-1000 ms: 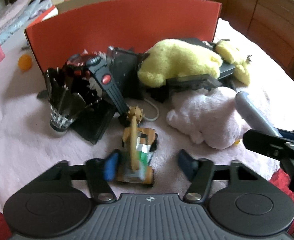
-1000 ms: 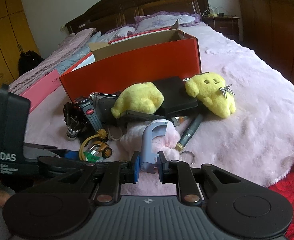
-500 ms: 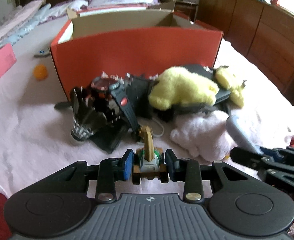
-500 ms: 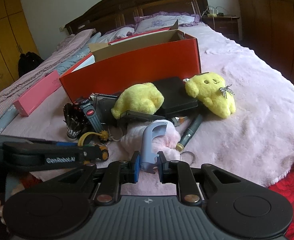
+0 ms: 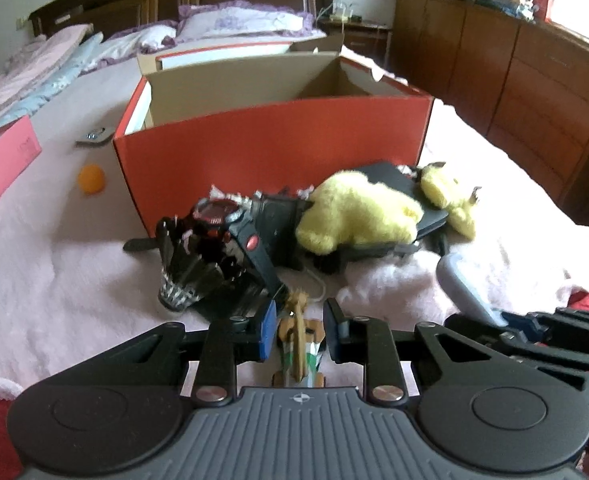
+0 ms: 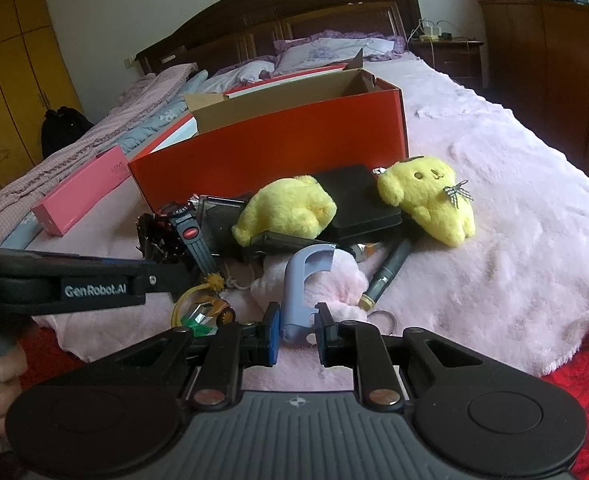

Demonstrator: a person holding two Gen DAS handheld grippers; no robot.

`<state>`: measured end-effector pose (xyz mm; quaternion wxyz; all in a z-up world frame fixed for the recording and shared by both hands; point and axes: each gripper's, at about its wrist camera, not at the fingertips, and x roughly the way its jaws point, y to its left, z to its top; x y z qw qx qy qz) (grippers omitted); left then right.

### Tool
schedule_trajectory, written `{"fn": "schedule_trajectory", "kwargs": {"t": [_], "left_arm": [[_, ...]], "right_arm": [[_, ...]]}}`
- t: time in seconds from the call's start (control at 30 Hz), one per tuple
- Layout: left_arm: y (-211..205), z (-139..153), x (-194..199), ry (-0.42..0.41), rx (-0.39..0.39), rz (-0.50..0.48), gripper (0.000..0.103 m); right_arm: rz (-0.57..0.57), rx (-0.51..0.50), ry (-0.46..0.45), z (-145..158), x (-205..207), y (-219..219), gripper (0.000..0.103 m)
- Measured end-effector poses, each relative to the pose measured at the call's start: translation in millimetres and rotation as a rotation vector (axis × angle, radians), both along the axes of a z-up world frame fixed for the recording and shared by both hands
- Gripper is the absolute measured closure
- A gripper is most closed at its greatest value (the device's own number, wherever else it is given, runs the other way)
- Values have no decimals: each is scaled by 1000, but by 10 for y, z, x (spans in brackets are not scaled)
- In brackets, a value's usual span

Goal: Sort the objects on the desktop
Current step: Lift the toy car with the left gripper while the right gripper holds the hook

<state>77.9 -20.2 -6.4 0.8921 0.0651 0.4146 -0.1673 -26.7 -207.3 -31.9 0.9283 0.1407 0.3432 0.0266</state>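
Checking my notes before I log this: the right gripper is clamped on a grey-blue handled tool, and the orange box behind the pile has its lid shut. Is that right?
Not quite. The orange box is open: the left wrist view looks straight into its bare cardboard inside. The rest holds: the right gripper is clamped on the grey-blue handled tool.

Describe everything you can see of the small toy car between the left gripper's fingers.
The toy car is small, with a tan and orange body, green and white panels, a shiny windscreen and dark wheels with orange hubs. A yellowish loop strap runs over it to a spiky ball. It sits between the blue-padded fingers of the left gripper, which have just been closing on it; whether they press it is unclear. It hangs low over the pink fluffy blanket, nose toward the pile.
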Motion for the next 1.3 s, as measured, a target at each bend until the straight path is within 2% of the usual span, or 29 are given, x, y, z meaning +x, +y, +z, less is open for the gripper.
{"fn": "schedule_trajectory", "kwargs": {"t": [0.07, 0.13, 0.17, 0.2, 0.37, 0.5, 0.53, 0.63, 0.67, 0.7, 0.9, 1.3], "left_arm": [[28, -67, 10, 24, 1, 15, 67], [58, -139, 22, 43, 4, 32, 54], [72, -173, 27, 49, 8, 40, 43], [85, -204, 32, 54, 12, 47, 39], [102, -359, 107, 104, -5, 43, 34], [17, -509, 177, 154, -20, 26, 25], [-17, -549, 189, 155, -5, 23, 26], [-103, -616, 199, 127, 58, 9, 41], [-115, -611, 194, 120, 65, 3, 50], [-116, -598, 190, 117, 62, -2, 66], [-43, -508, 130, 123, 19, 5, 68], [106, 63, 18, 13, -45, 32, 68]], "right_arm": [[0, 1, 1, -6, -3, -3, 84], [-3, 3, 3, -13, -3, -9, 84], [-4, 4, 5, -18, -2, -12, 84], [-5, 6, 7, -23, 0, -16, 84], [-1, 9, 18, -62, 11, -3, 84], [0, 8, 25, -90, 17, 2, 84], [-1, 9, 27, -96, 19, 0, 84], [-4, 8, 30, -101, 19, -10, 84], [-6, 8, 31, -106, 19, -13, 84], [-7, 9, 33, -112, 21, -16, 84], [-2, 8, 37, -129, 38, -11, 84], [27, 5, -4, 53, 58, 28, 84]]}}
